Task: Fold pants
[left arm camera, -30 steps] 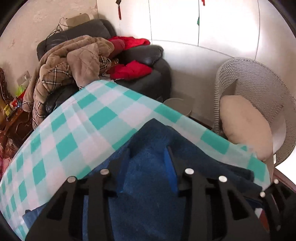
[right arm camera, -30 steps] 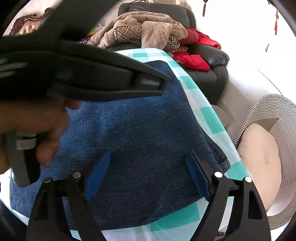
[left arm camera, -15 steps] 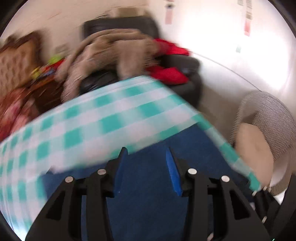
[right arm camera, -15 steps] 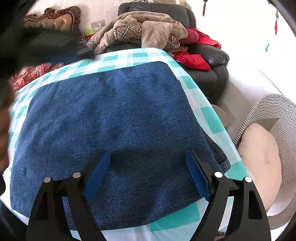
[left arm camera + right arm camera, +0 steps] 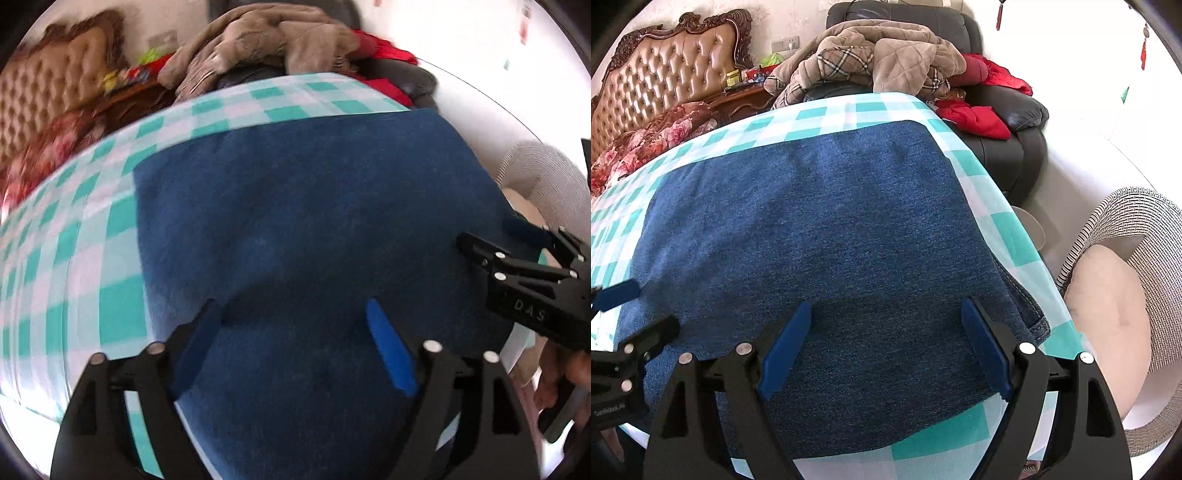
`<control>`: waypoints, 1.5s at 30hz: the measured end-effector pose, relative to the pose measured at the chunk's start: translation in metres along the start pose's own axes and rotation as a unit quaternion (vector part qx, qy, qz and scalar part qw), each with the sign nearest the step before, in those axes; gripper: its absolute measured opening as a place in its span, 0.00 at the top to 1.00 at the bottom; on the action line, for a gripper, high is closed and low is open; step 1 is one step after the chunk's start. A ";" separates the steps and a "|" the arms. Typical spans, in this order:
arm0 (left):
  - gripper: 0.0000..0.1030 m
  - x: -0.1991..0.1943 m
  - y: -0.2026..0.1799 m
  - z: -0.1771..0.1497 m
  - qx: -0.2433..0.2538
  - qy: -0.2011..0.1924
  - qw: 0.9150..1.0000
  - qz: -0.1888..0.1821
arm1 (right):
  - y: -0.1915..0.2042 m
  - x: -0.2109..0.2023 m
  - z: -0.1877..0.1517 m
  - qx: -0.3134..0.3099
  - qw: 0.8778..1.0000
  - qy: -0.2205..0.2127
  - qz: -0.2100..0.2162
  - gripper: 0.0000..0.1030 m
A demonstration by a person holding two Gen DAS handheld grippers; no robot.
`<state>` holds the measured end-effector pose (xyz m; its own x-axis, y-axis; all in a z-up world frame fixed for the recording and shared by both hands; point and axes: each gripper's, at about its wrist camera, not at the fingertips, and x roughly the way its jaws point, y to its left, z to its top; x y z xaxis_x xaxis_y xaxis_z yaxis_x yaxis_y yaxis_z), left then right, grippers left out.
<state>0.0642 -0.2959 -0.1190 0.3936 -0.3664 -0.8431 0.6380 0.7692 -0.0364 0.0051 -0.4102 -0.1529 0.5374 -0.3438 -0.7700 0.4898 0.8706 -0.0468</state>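
The left claw [image 5: 293, 343] stands wide above the blue denim pants [image 5: 314, 229]; its jaws have just been opening, and nothing is pinched between its blue pads [image 5: 389, 347], only the cloth lies under them. The right claw [image 5: 886, 347] is also wide, with its pads [image 5: 785, 345] apart over the near part of the same pants [image 5: 820, 229], and it grips nothing. In the left wrist view the right claw [image 5: 517, 251] shows at the right edge, over the right border of the denim, with a hand [image 5: 561, 376] below it. In the right wrist view a part of the left claw [image 5: 628, 314] shows at the left edge, near the left border of the pants. The pants lie folded in a flat rectangle on the bench, which is covered with a green and white checked cloth [image 5: 1008, 229]; a hem with stitching [image 5: 1030, 314] shows at the right near corner. Behind the bench there is a dark sofa [image 5: 1015, 147] with a beige quilted coat [image 5: 879, 62] and red clothes [image 5: 975, 118] on it. At left stands a tufted headboard [image 5: 665, 74], and at right a wicker chair [image 5: 1145, 229] with a pale cushion [image 5: 1108, 314].
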 end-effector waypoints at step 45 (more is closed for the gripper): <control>0.22 -0.071 0.011 -0.029 0.013 -0.057 0.998 -0.036 | -0.009 -0.032 -0.006 0.016 0.998 0.030 -0.057 0.15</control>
<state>0.0246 -0.2462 -0.0751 0.4181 -0.4785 -0.7721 0.6832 0.7259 -0.0799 -0.0208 -0.4045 -0.1316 0.4352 -0.4170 -0.7979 0.5673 0.8152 -0.1166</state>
